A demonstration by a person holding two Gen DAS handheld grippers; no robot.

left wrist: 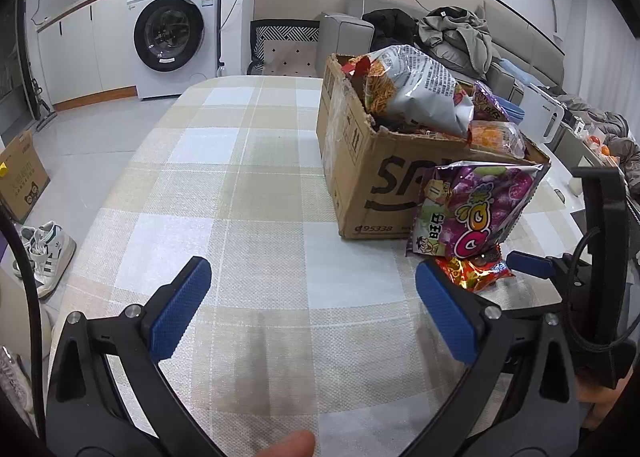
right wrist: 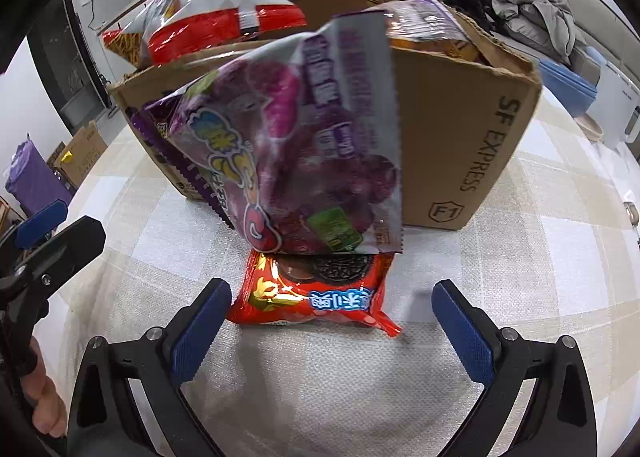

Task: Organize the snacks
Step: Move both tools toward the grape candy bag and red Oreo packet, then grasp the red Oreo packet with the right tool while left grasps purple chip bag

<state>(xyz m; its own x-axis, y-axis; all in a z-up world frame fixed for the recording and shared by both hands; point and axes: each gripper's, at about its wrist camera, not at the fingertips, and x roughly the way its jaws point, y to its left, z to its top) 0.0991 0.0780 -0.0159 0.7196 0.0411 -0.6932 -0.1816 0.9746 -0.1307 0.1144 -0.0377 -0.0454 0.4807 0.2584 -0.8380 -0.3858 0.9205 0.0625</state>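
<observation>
**Snacks half sorted: box full, two packets out on the table**

Checked cloth covers the table (left wrist: 248,185), and beyond it a washing machine (left wrist: 176,29) stands at about 11 o'clock in the left wrist view, with a sofa piled with clothes (left wrist: 456,33) toward 1 o'clock.

Going left to right, the left gripper (left wrist: 312,309) hovers low over bare cloth, its blue pads spread wide with nothing between them. At about 2 o'clock from it sits the cardboard box (left wrist: 360,161), already heaped with packets, a big silver bag (left wrist: 416,89) rising above its rim. Leaning against the box's near corner is the purple candy bag (left wrist: 480,209), resting on top of the red cookie packet (left wrist: 472,273) that lies flat on the cloth.

The right gripper (right wrist: 332,325) faces these two packets at 12 o'clock, its fingers also wide apart and empty; the red cookie packet (right wrist: 312,297) lies just ahead, between the fingertips' line and the box (right wrist: 460,129), with the purple candy bag (right wrist: 296,161) propped over its far edge.

Judging by this, the work is under way but not finished: most snacks sit in the box, while these two remain outside and neither is gripped. Whether they are headed in or out cannot be told.
</observation>
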